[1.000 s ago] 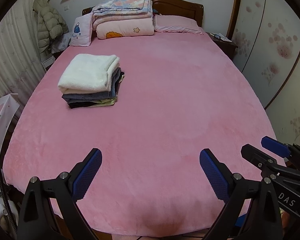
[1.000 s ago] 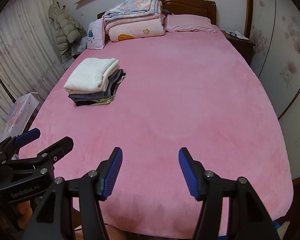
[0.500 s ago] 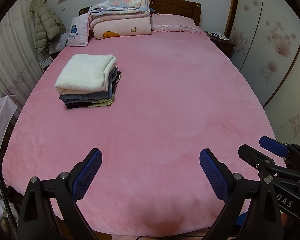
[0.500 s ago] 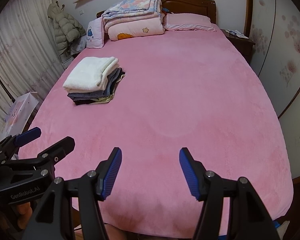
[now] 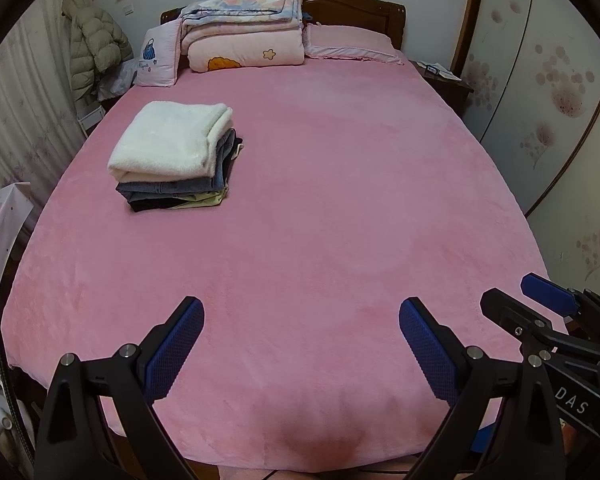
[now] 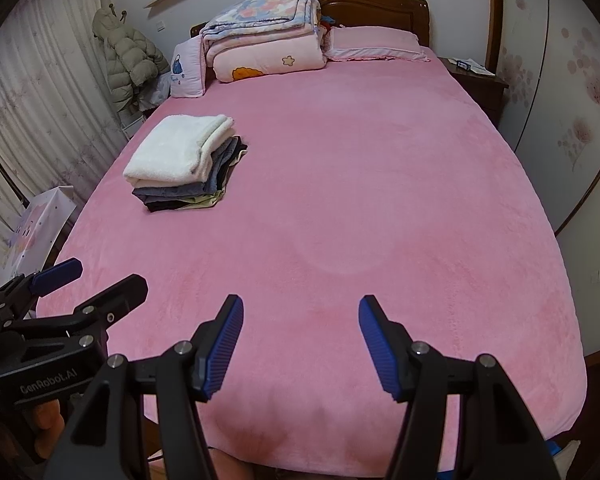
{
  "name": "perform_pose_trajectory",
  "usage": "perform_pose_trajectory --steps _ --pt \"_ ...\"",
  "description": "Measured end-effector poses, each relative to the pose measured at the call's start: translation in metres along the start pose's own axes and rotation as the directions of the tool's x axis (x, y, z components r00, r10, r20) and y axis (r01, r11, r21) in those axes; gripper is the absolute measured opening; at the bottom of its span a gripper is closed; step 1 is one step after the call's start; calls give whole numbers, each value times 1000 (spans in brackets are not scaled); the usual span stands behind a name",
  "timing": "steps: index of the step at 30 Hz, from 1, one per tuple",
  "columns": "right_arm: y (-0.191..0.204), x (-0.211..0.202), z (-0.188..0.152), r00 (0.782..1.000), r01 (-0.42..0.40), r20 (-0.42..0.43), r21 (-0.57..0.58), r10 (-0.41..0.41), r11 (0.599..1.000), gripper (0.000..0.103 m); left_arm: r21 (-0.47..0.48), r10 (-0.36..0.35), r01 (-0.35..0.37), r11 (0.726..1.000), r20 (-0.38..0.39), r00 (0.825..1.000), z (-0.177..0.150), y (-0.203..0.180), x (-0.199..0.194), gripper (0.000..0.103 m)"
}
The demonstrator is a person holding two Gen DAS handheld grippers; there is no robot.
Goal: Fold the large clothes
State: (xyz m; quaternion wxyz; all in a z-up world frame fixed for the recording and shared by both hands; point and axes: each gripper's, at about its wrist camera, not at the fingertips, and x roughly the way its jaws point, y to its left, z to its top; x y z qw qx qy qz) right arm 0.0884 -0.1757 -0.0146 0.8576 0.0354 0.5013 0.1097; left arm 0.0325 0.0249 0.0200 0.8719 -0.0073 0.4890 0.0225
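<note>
A stack of folded clothes (image 5: 172, 160) (image 6: 184, 164), white fleece on top of grey, black and pale yellow pieces, lies on the left part of the pink bed (image 5: 320, 220) (image 6: 340, 220). My left gripper (image 5: 300, 316) hangs open over the bed's near edge, nothing between its blue pads. My right gripper (image 6: 301, 312) is also open and empty, beside it to the right. Each gripper shows in the other's view: the right gripper (image 5: 520, 300) at the right edge, the left gripper (image 6: 100, 276) at the lower left.
Folded quilts (image 5: 244, 36) and pillows (image 5: 352, 44) lie at the wooden headboard (image 5: 360, 8). A puffer jacket (image 5: 96, 40) hangs by the curtain on the left. A nightstand (image 5: 444, 80) and wardrobe doors (image 5: 560, 100) stand to the right. A gift bag (image 6: 36, 228) leans at the bed's left side.
</note>
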Motion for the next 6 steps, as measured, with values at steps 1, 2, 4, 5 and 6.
perform_pose_trajectory --steps 1,2,4,5,6 --pt "0 0 0 1000 0 1 -1 0 1000 60 -1 0 0 1000 -1 1000 0 0 0 98" --pt "0 0 0 1000 0 1 0 0 1000 60 -3 0 0 1000 -3 1000 0 0 0 98" --pt "-1 -1 0 1000 1 3 -1 -1 1000 60 -7 -1 1 1000 -6 1000 -1 1 2 98" --pt "-1 -1 0 1000 0 3 0 0 1000 60 -8 0 0 1000 -7 1000 -1 2 2 98" --pt "-1 -1 0 1000 0 5 0 0 1000 60 -10 0 0 1000 -7 1000 -1 2 2 98"
